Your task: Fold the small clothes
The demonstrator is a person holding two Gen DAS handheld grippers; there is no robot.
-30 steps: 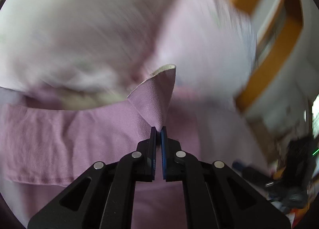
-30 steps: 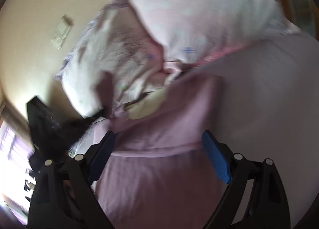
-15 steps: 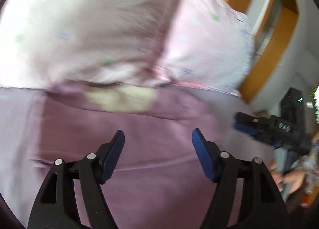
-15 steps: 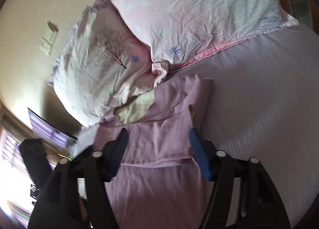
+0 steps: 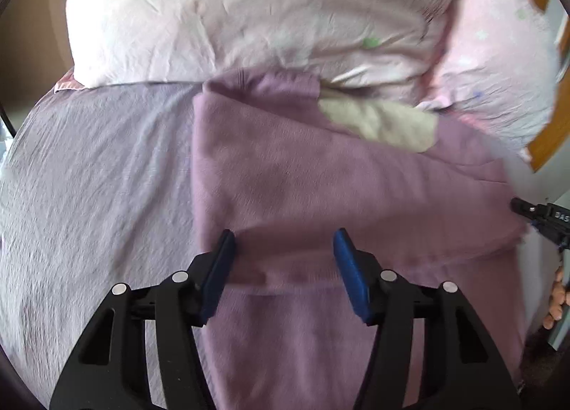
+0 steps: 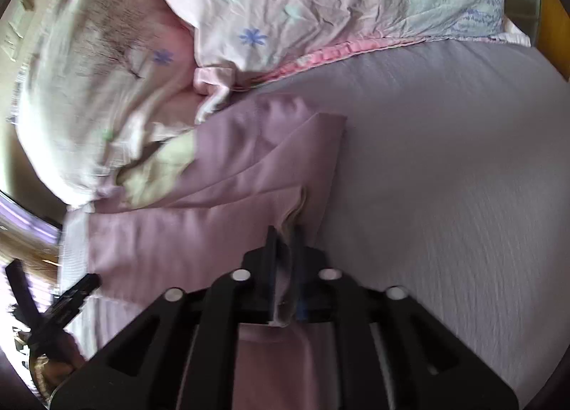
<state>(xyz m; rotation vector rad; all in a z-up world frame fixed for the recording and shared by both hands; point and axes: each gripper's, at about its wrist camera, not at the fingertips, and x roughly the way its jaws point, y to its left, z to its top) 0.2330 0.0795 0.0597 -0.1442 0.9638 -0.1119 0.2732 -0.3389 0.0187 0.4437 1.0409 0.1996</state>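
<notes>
A mauve garment (image 5: 320, 189) with a cream lining (image 5: 381, 121) lies partly folded on the bed, its top against the pillows. My left gripper (image 5: 283, 260) is open, its blue pads straddling the garment's folded lower edge. In the right wrist view the garment (image 6: 213, 196) lies left of centre. My right gripper (image 6: 285, 242) is shut on a bunched fold of the garment at its right edge. The right gripper's tip also shows at the right edge of the left wrist view (image 5: 534, 214).
Two pale floral pillows (image 5: 267, 18) (image 6: 320, 0) lie behind the garment. The lilac bedsheet (image 5: 89, 178) (image 6: 445, 178) spreads to both sides. A wooden frame (image 5: 545, 139) stands at the far right. The left gripper shows at lower left in the right wrist view (image 6: 64, 299).
My left gripper let go of the garment's corner and opened, then moved over the folded lower edge. My right gripper went from open to shut on the garment's right edge.
</notes>
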